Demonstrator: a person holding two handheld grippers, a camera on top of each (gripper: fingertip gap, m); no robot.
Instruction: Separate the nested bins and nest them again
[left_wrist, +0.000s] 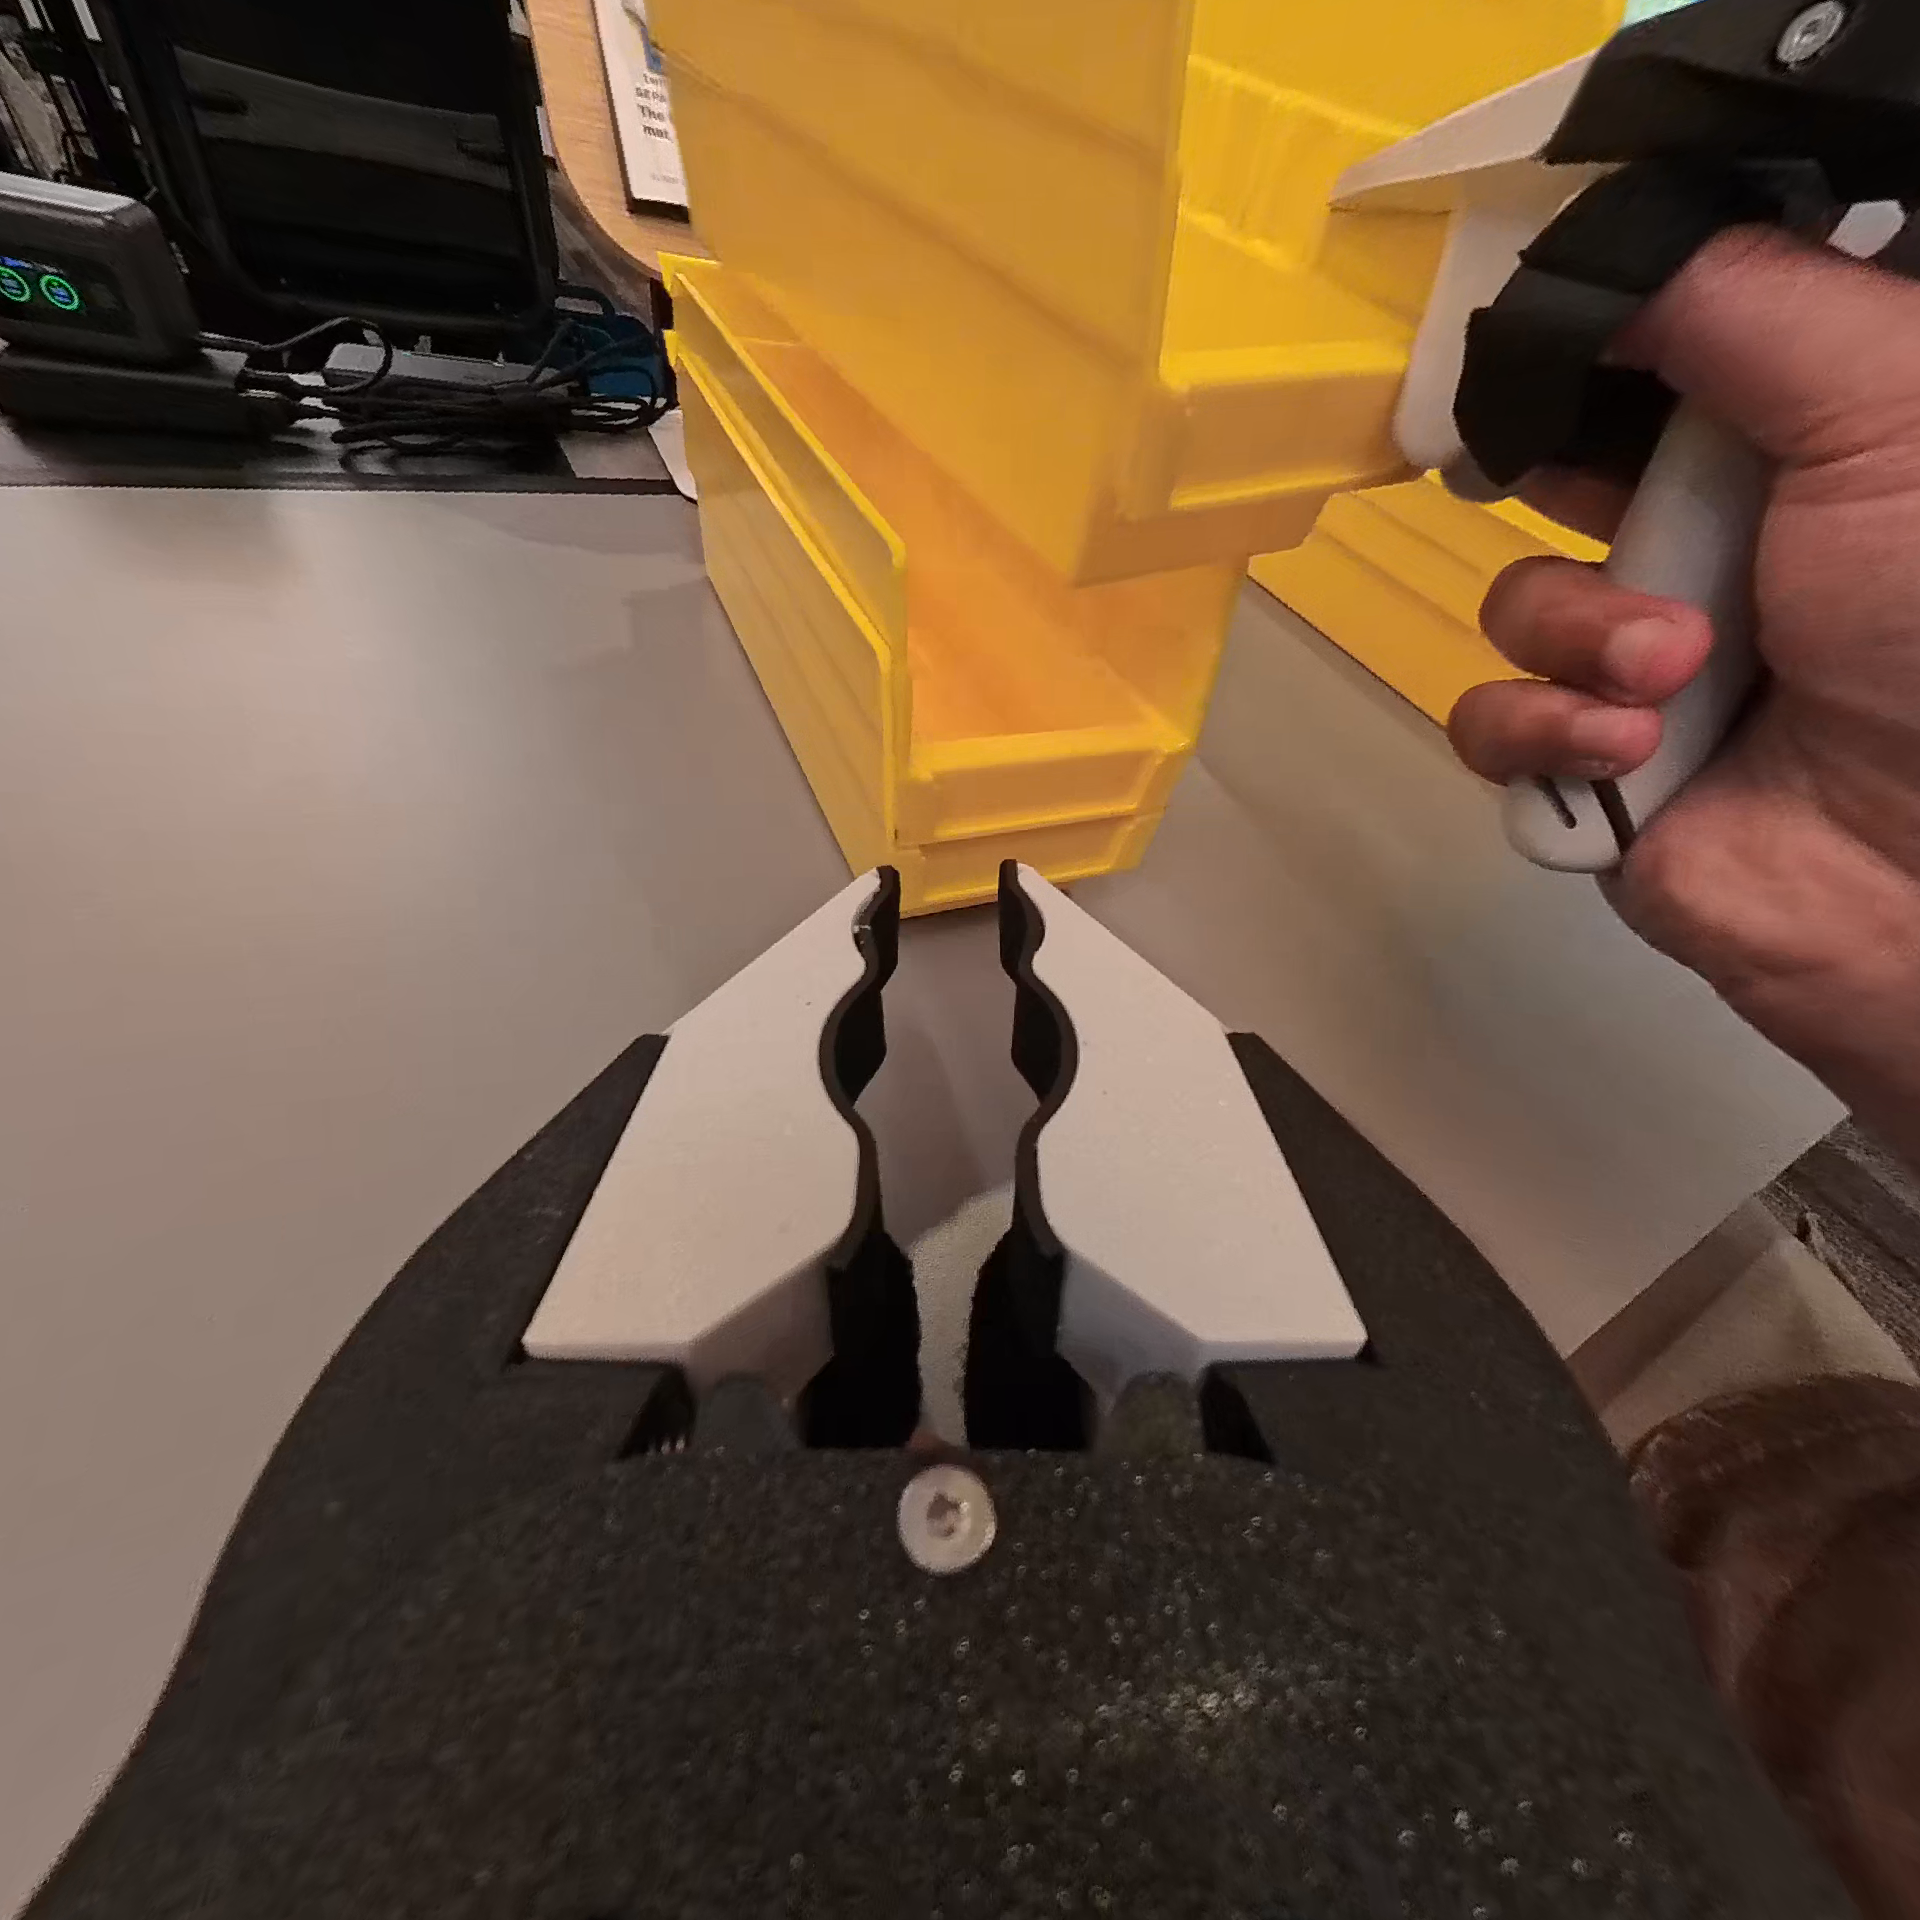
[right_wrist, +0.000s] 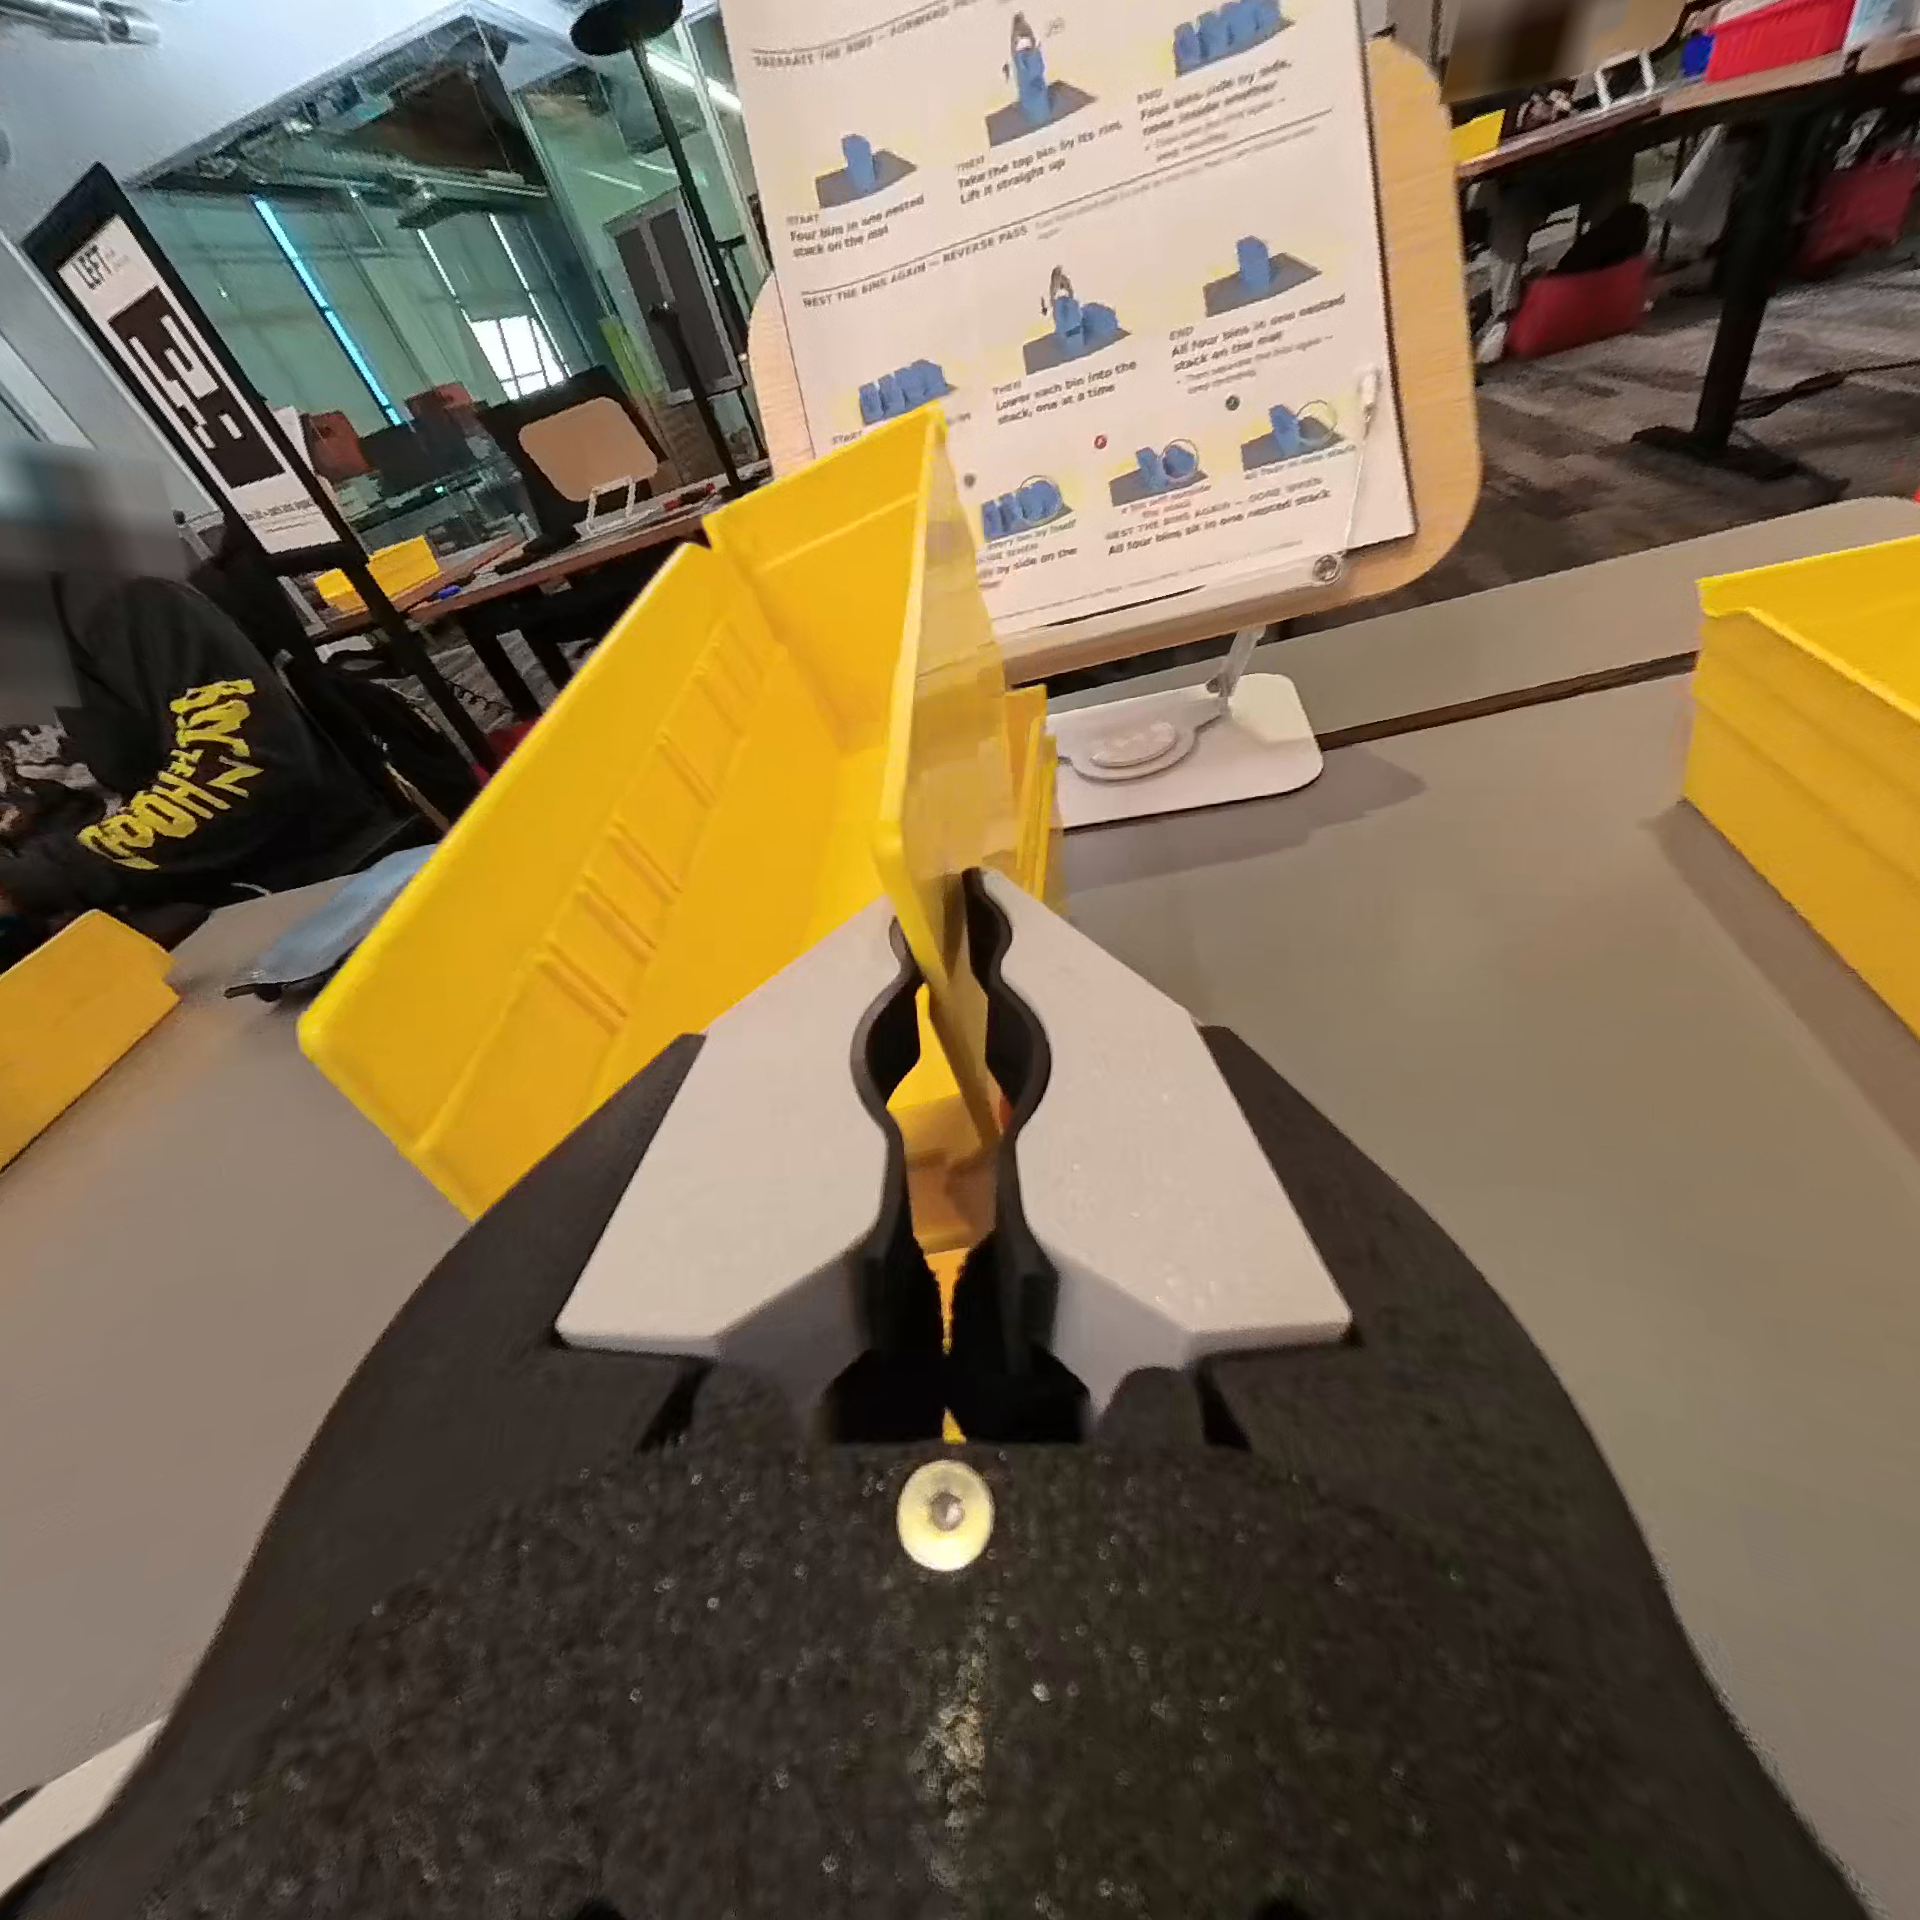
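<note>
Right tongs (right_wrist: 951, 914) clamp the lifted bin (left_wrist: 1039, 312) by its rim, tilted above the nested stack (left_wrist: 997, 727) mid-desk, clearing it; left tongs (left_wrist: 945, 894) hover empty, slightly parted.

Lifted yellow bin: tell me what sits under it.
Under the lifted yellow bin, two nested yellow bins rest on the grey table. Their far interior is covered.
</note>
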